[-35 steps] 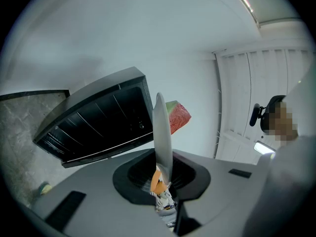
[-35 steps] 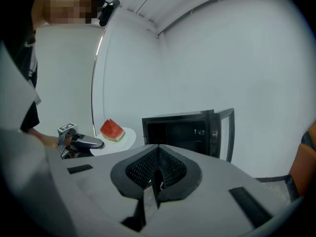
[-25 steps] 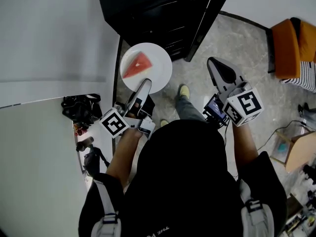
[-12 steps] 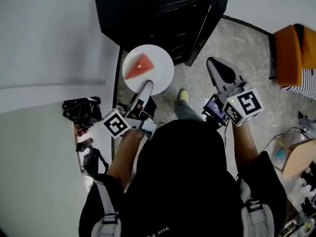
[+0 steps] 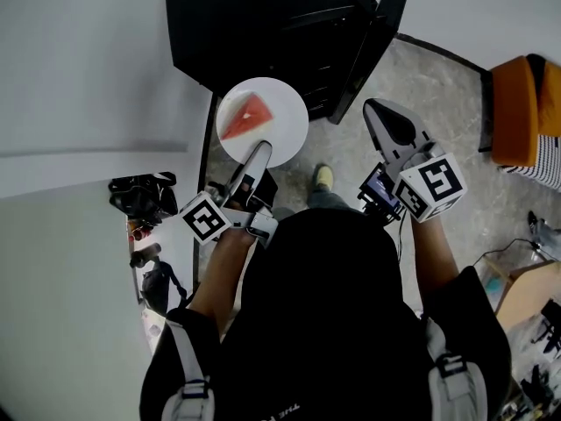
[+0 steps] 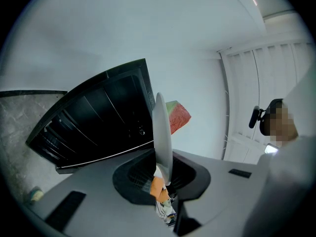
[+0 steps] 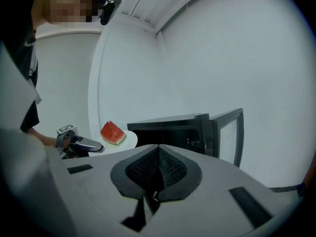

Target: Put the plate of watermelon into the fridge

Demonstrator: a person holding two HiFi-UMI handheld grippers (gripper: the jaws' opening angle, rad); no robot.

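Plate of watermelon (image 5: 282, 137) rides pinched by its rim in the left gripper's (image 5: 259, 153) fingers, just short of the open fridge (image 5: 289, 24) ahead of them, the right gripper's (image 5: 387, 123) fingers closed empty: mid-carry, I'd judge, and next comes a level slide inside.

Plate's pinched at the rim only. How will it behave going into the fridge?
The plate looks rigid, so sagging seems unlikely. The left gripper pinches only its near rim, so it may tip. The watermelon lies loose and could slide.
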